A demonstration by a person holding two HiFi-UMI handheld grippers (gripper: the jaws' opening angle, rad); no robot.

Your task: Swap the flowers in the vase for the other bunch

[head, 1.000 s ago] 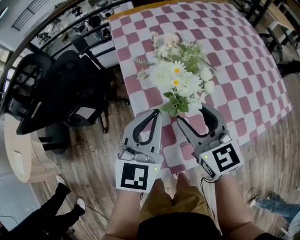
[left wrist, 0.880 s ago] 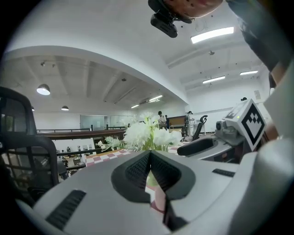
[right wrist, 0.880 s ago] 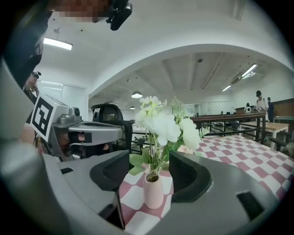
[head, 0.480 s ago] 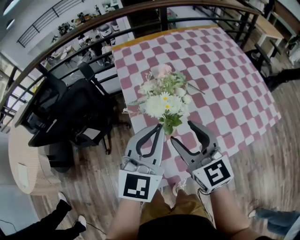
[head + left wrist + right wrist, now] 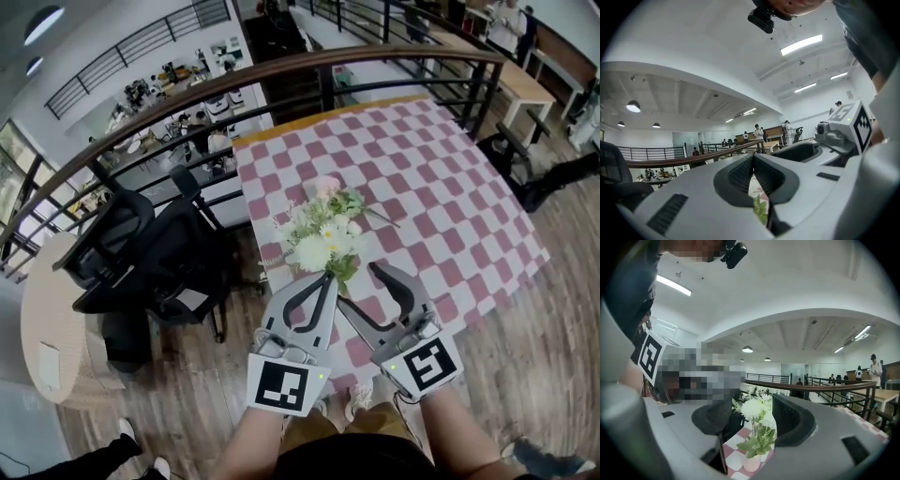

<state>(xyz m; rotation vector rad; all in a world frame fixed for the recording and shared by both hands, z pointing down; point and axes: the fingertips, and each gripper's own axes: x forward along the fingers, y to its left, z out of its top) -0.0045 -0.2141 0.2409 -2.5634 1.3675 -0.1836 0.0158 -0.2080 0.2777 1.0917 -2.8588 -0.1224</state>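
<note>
Jaws of left gripper point(image 5: 326, 278) together, empty; those of right gripper point(image 5: 357, 285) wide. Flowers point(image 5: 323, 239) stand upright in vase point(image 5: 752, 463) by surface's point(image 5: 459, 178) left edge, just ahead, framed between the right pair.

White flowers point(image 5: 323, 246) upright in pink vase point(image 5: 751, 463)

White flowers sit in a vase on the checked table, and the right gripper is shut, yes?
No: the right gripper is open, jaws apart, per the right gripper view. The white flowers do sit in a vase on the checked table.
</note>
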